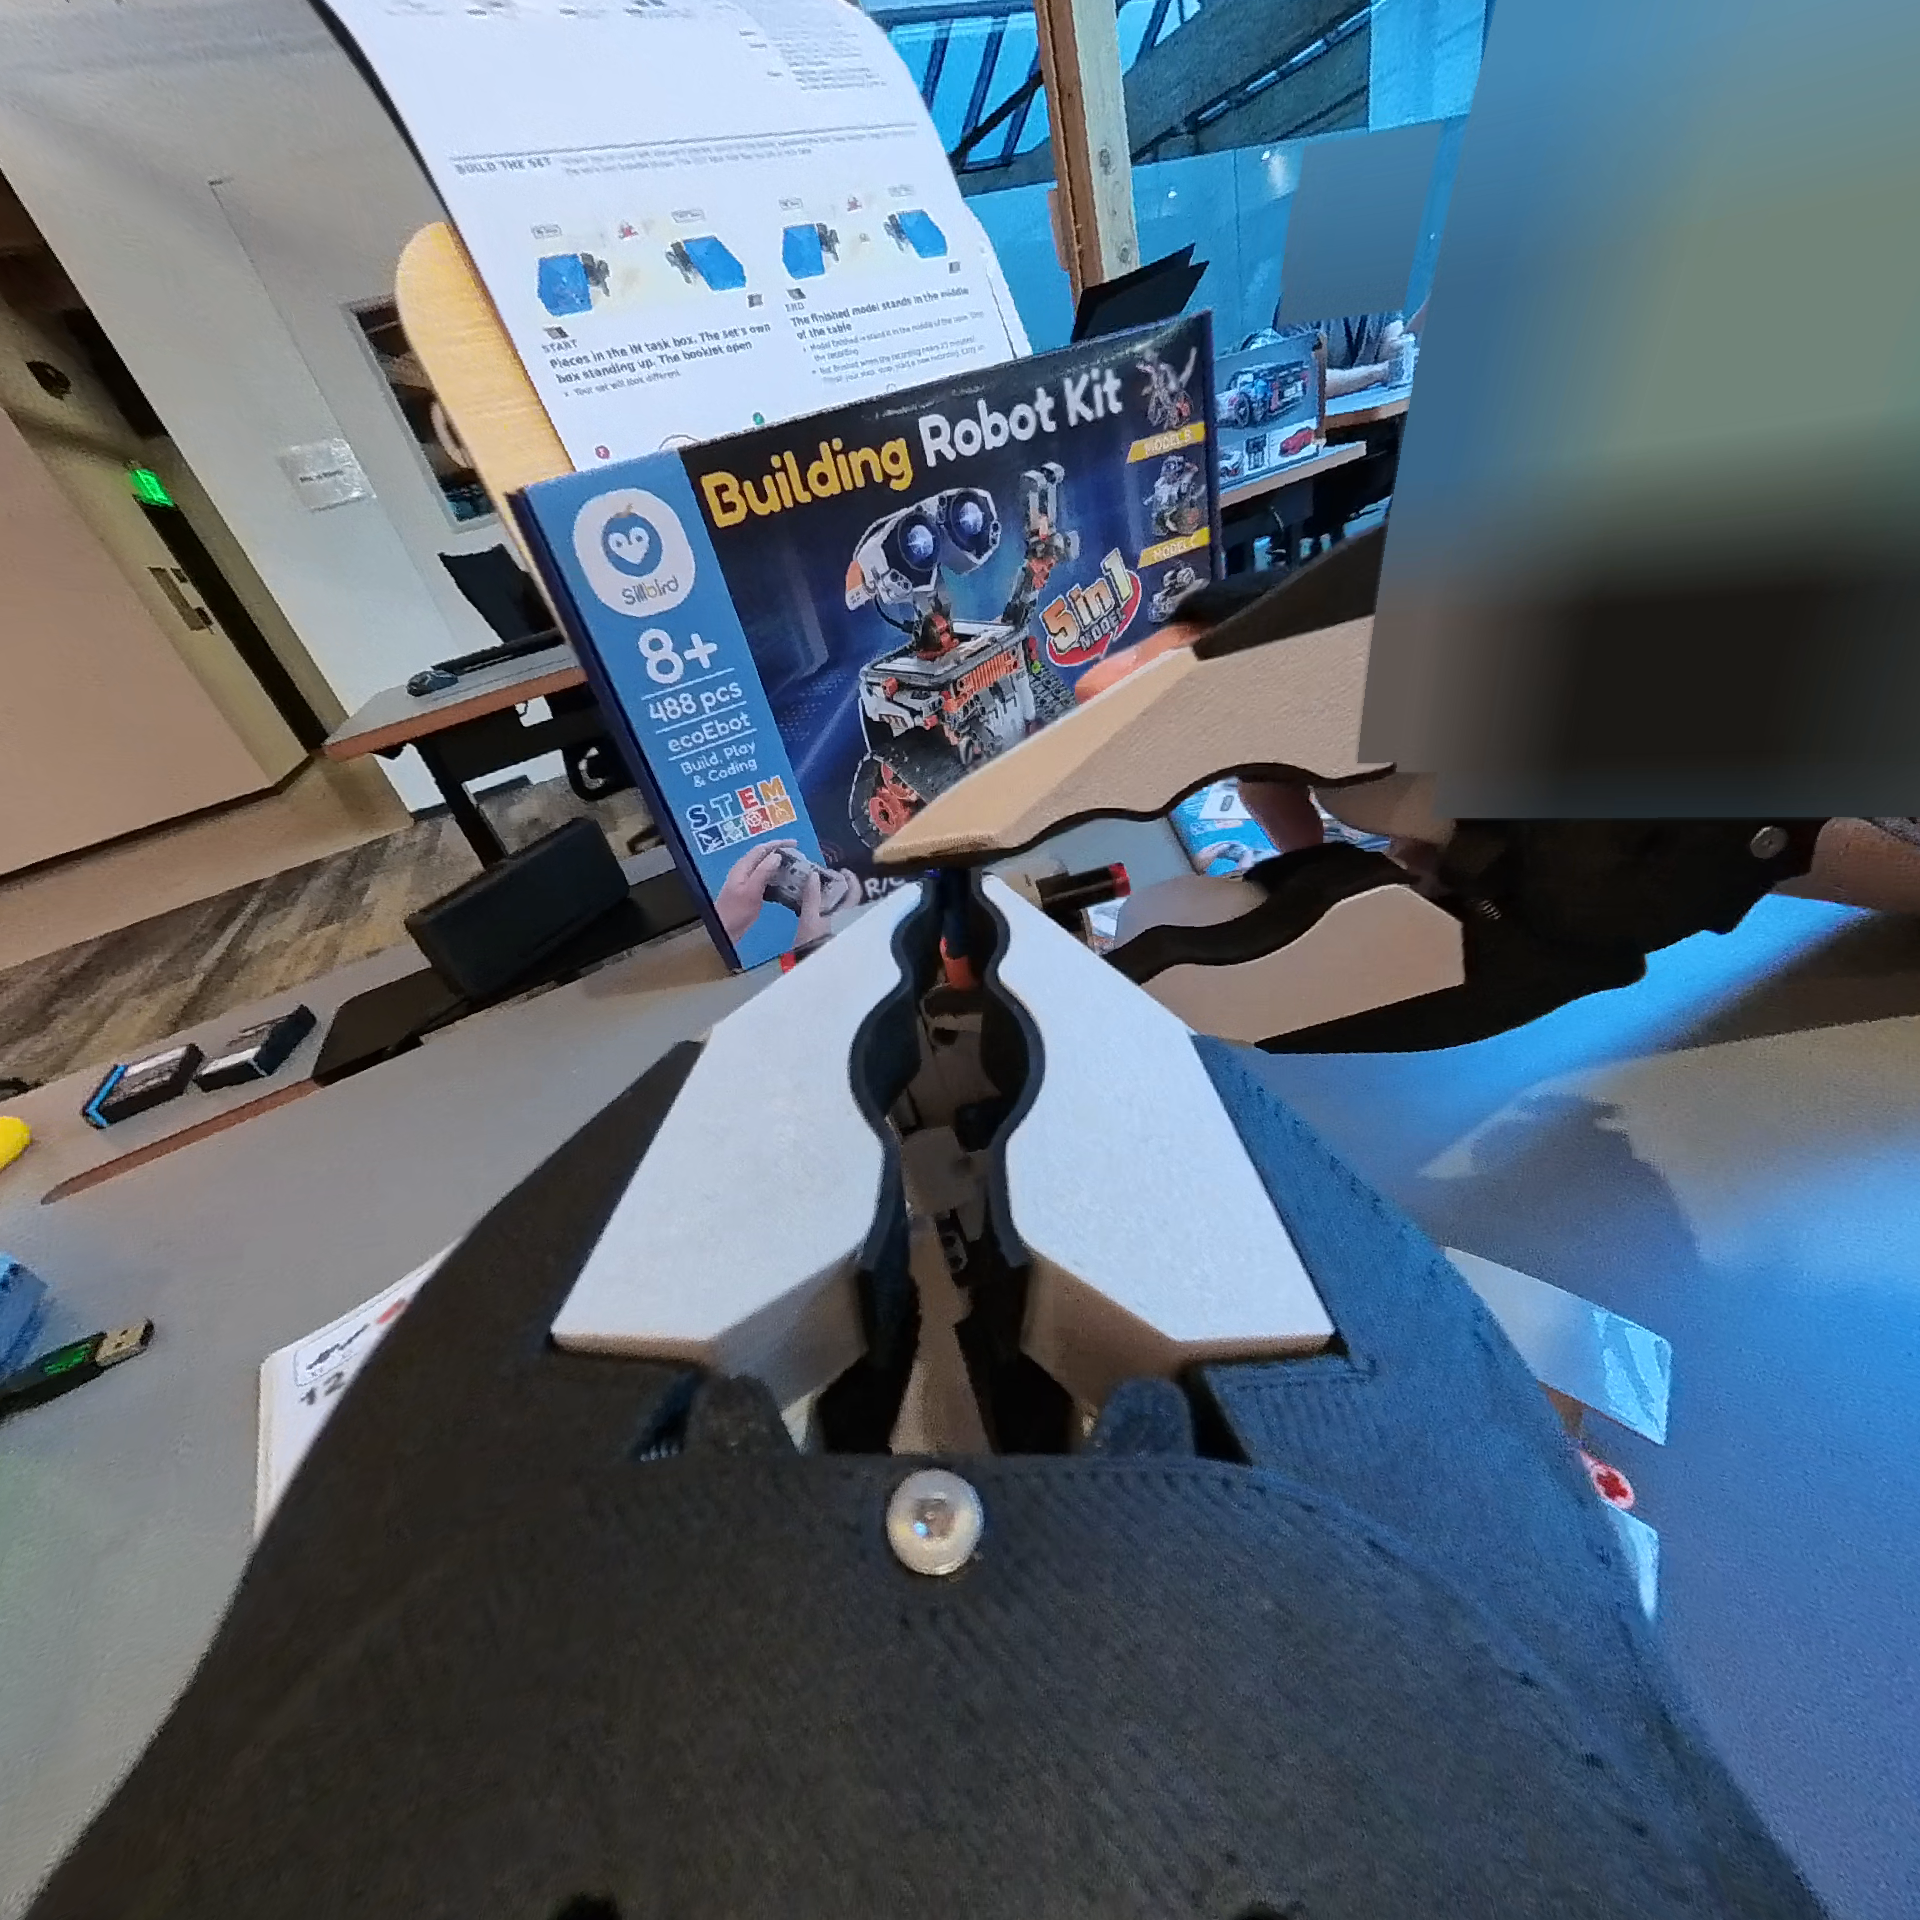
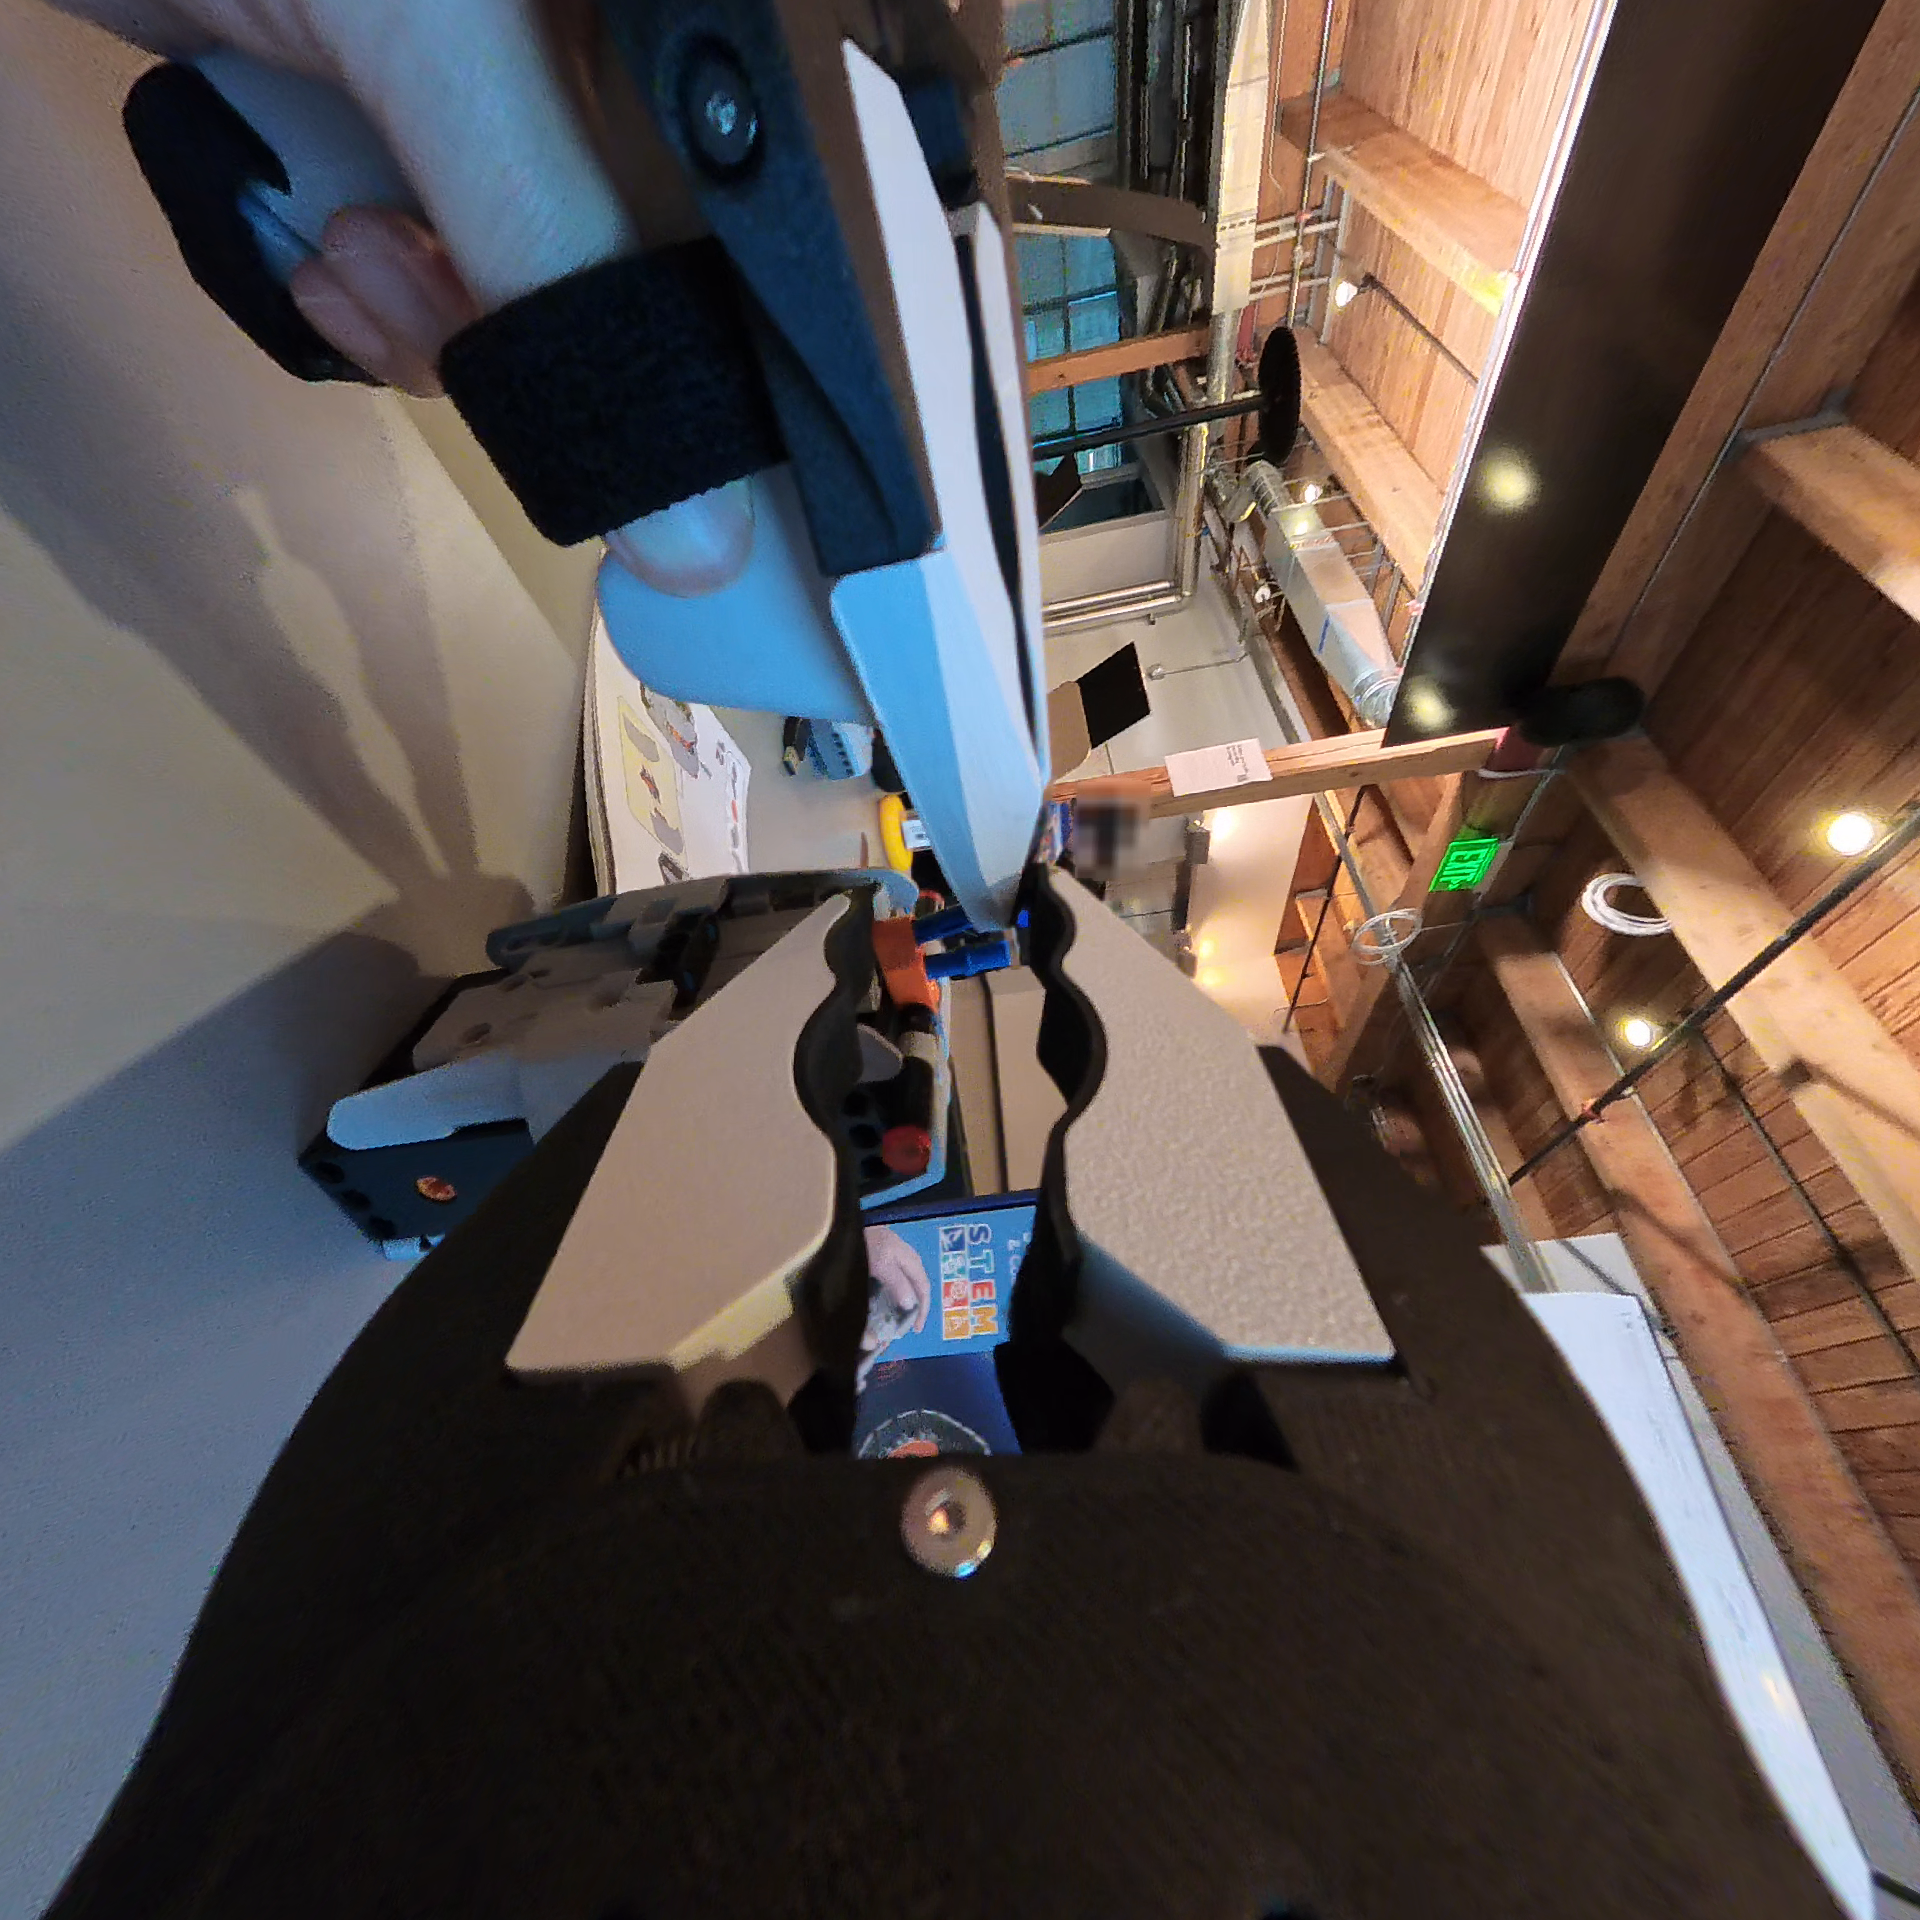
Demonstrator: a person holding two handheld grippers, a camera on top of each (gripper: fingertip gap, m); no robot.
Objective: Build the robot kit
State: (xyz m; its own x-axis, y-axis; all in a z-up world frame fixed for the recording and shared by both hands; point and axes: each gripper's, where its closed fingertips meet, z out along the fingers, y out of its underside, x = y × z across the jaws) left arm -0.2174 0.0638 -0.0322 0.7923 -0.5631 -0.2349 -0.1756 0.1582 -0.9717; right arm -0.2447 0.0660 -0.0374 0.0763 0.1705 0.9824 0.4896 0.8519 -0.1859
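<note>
My left gripper [image 1: 948,883] is shut with a small blue pin [image 1: 951,896] pinched at its tips, right in front of the robot kit box [image 1: 935,582]. A grey, white and black brick model [image 2: 582,997] with an orange part and blue pins [image 2: 971,961] stands on the table [image 2: 208,727]. My right gripper [image 2: 945,899] is rolled on its side with its jaws closed around the model's orange and black parts. The left gripper [image 2: 992,904] comes in from above, its tip at the blue pins. The right gripper [image 1: 1039,894] meets the left one tip to tip. The model [image 1: 940,1143] shows through the left finger gap.
A large printed instruction sheet [image 1: 675,260] stands behind the box. An open booklet [image 2: 665,790] lies on the table past the model. A USB stick [image 1: 104,1351] and two small black boxes [image 1: 145,1081] lie at the left. A yellow object [image 2: 891,831] lies farther off. My left and right fingertips are right by each other.
</note>
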